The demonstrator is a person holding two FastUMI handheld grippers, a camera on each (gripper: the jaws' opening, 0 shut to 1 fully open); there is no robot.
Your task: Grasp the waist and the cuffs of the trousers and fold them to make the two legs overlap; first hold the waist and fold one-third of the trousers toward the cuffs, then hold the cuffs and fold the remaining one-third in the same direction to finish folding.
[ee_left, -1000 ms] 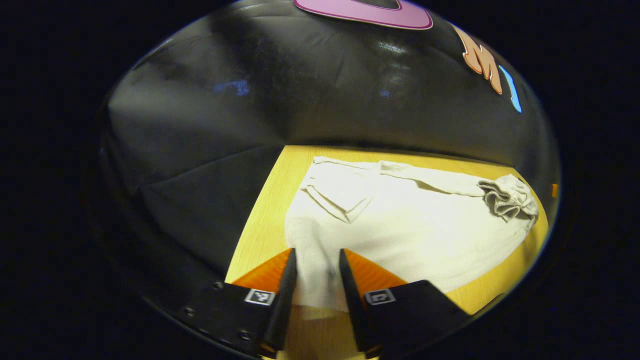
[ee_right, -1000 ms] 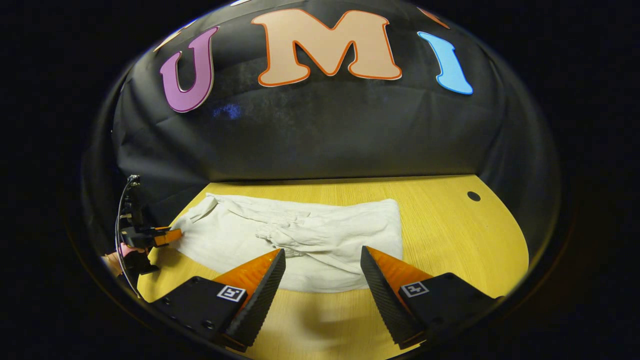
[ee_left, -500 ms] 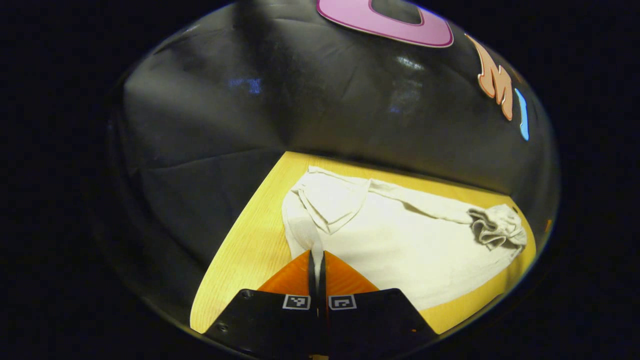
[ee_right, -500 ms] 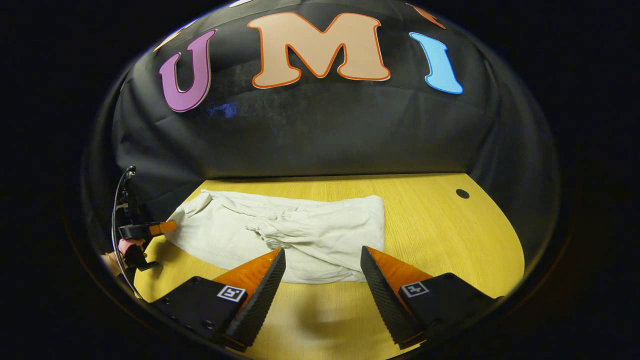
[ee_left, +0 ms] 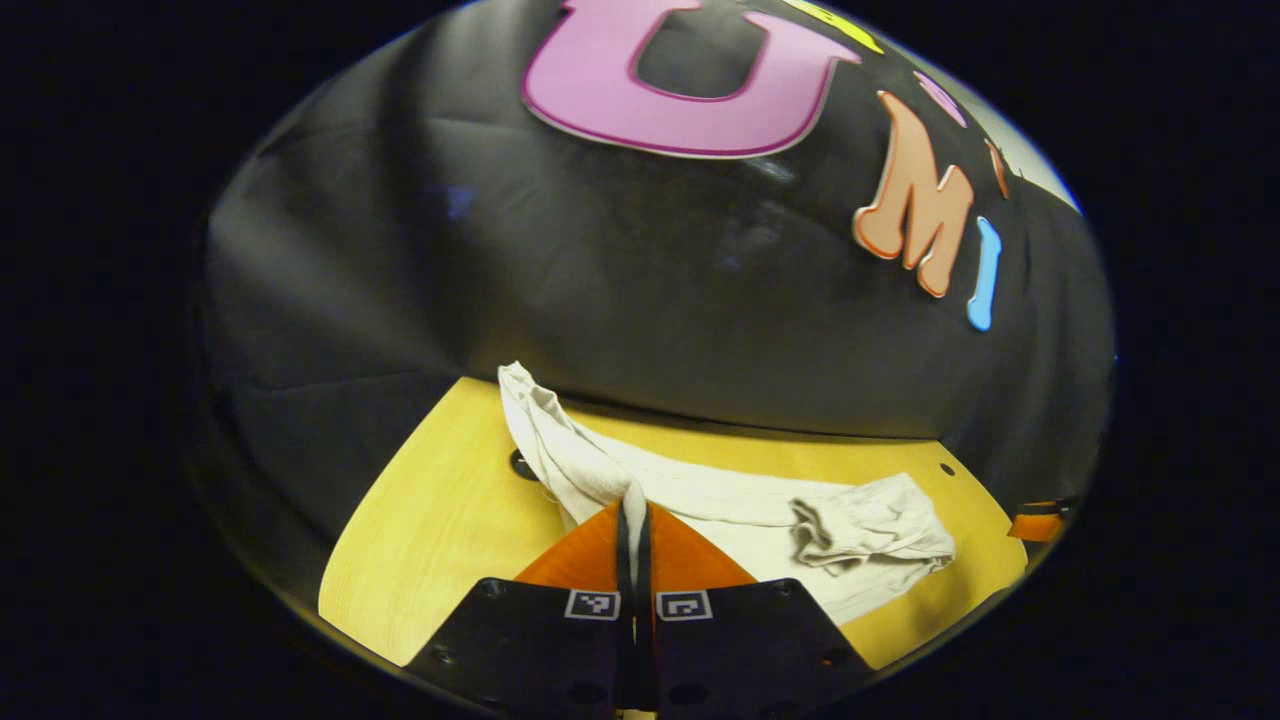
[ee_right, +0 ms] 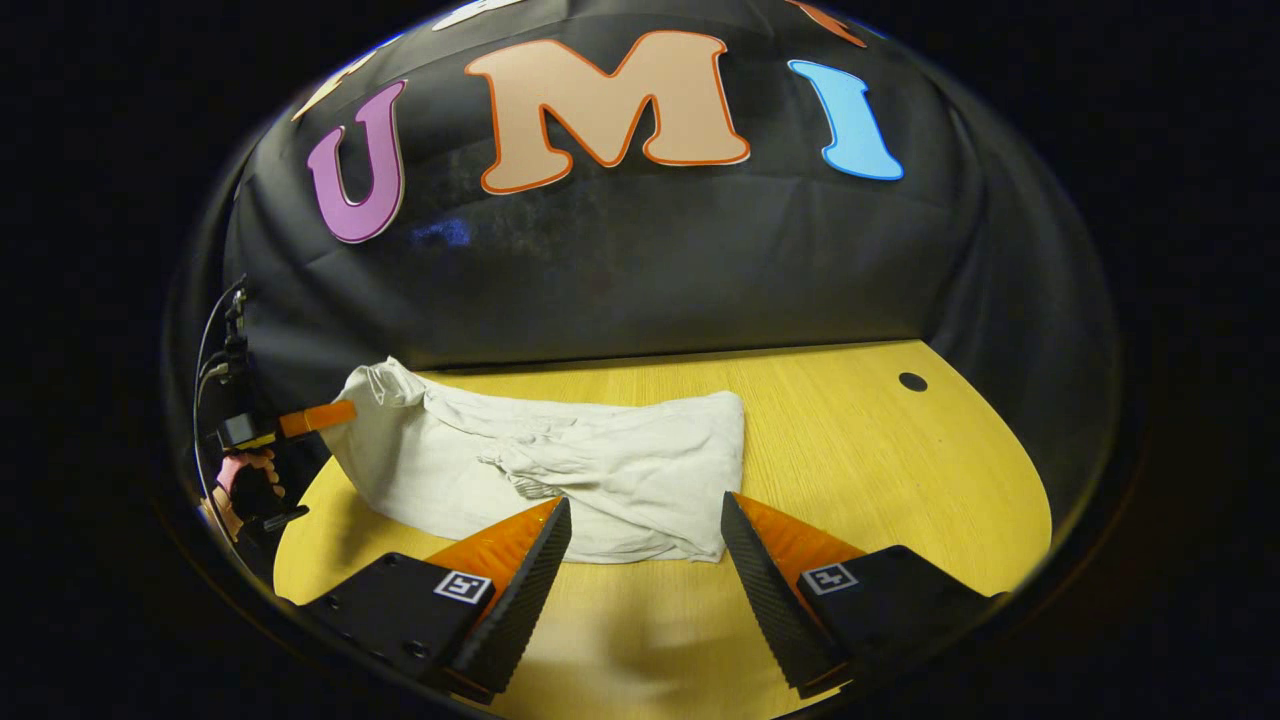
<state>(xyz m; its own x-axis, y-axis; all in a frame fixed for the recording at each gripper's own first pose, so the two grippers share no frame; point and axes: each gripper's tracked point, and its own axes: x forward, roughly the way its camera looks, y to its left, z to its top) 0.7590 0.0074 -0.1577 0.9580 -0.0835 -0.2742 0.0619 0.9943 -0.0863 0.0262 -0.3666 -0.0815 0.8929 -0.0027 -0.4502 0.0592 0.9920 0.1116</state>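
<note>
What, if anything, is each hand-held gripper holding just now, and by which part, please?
The left hand-held gripper is shut on the trousers, pinching their lifted end edge. The right hand-held gripper is open, holding nothing.

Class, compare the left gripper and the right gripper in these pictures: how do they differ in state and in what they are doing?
The left gripper has its fingers shut on the trousers; the right gripper is open, holding nothing. The left gripper lifts one end off the table; the right gripper hovers near the end that lies flat. Both point toward the trousers.
</note>
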